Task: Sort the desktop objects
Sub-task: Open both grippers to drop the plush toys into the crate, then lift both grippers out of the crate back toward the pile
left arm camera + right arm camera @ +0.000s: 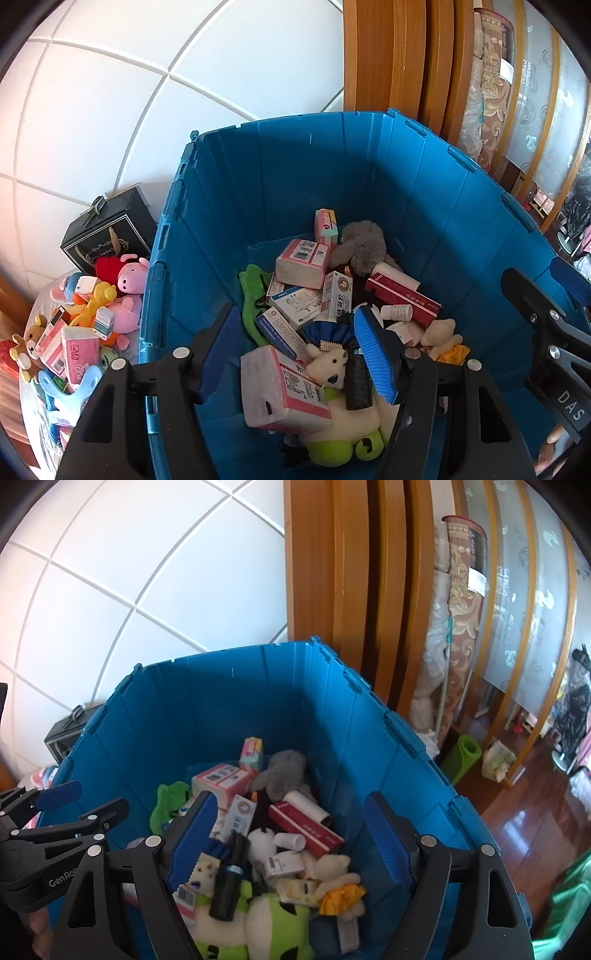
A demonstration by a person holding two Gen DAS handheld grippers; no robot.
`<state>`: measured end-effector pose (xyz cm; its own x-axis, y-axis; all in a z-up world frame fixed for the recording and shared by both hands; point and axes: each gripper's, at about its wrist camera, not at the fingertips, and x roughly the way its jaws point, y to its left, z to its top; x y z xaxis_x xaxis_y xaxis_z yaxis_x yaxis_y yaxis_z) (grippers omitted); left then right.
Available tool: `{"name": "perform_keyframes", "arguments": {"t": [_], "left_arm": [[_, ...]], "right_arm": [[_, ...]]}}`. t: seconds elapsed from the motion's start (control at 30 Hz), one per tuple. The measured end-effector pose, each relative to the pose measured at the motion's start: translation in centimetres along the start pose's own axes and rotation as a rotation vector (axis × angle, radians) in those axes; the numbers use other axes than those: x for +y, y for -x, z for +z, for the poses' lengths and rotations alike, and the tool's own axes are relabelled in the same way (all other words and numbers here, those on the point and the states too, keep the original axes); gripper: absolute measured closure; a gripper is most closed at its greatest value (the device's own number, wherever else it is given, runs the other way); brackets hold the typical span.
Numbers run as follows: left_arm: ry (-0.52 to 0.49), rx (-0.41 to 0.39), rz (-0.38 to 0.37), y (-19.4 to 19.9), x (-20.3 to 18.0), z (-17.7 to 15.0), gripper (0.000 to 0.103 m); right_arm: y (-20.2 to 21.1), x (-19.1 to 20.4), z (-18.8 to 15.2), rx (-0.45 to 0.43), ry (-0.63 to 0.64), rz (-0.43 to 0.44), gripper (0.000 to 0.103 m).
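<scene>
A deep blue bin [317, 177] [229, 709] holds a heap of medicine boxes, tissue packs and plush toys. My left gripper [293, 328] hangs open over its near end. Below its jaws lie a pink tissue pack [280, 391], a white plush with a blue hat [330, 365] and a black cylinder [357, 384]; neither pad touches them. My right gripper [290, 805] stands wide open beside it, over the same black cylinder [229, 882], a red box [306, 829] and a cream bear [332, 871]. Each gripper shows at the edge of the other's view.
Left of the bin, a table carries a pile of plush toys and pink tissue packs [77, 343] and a black case [110, 232]. Behind the bin are a white tiled wall and a wooden door frame [332, 590]. A green rolled mat [461, 760] lies on the wooden floor to the right.
</scene>
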<state>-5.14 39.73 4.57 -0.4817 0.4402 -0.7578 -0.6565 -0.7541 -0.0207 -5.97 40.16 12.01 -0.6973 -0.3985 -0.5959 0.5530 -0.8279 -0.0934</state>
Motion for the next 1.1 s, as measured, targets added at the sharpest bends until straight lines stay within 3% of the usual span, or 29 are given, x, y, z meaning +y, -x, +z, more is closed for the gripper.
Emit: {"name": "perform_keyframes", "arguments": {"t": [0.23, 0.33, 0.5, 0.57, 0.67, 0.73, 1.1], "left_arm": [[0.006, -0.018, -0.007, 1.2, 0.5, -0.7, 0.039], [0.032, -0.066, -0.019, 3.0, 1.6, -1.4, 0.039], [0.073, -0.186, 0.002, 7.2, 4.1, -2.9, 0.039], [0.089, -0.223, 0.013, 8.5, 5.5, -3.6, 0.029], [0.113, -0.251, 0.027, 9.5, 7.6, -4.7, 0.028], [0.118, -0.251, 0.038, 9.7, 8.8, -5.4, 0.028], [0.164, -0.283, 0.064, 11.8, 15.4, -10.0, 0.028]], "right_arm": [[0.3, -0.1, -0.1, -0.02, -0.015, 0.021, 0.005], [0.8, -0.3, -0.3, -0.057, -0.028, 0.011, 0.0], [1.8, -0.4, -0.6, -0.133, -0.028, 0.043, 0.0], [2.5, -0.5, -1.0, -0.167, -0.031, 0.063, 0.0], [3.4, -0.5, -1.4, -0.212, -0.031, 0.063, 0.0], [4.0, -0.2, -1.7, -0.222, -0.043, 0.11, 0.0], [10.6, 10.2, -3.2, -0.339, 0.108, 0.336, 0.0]]}}
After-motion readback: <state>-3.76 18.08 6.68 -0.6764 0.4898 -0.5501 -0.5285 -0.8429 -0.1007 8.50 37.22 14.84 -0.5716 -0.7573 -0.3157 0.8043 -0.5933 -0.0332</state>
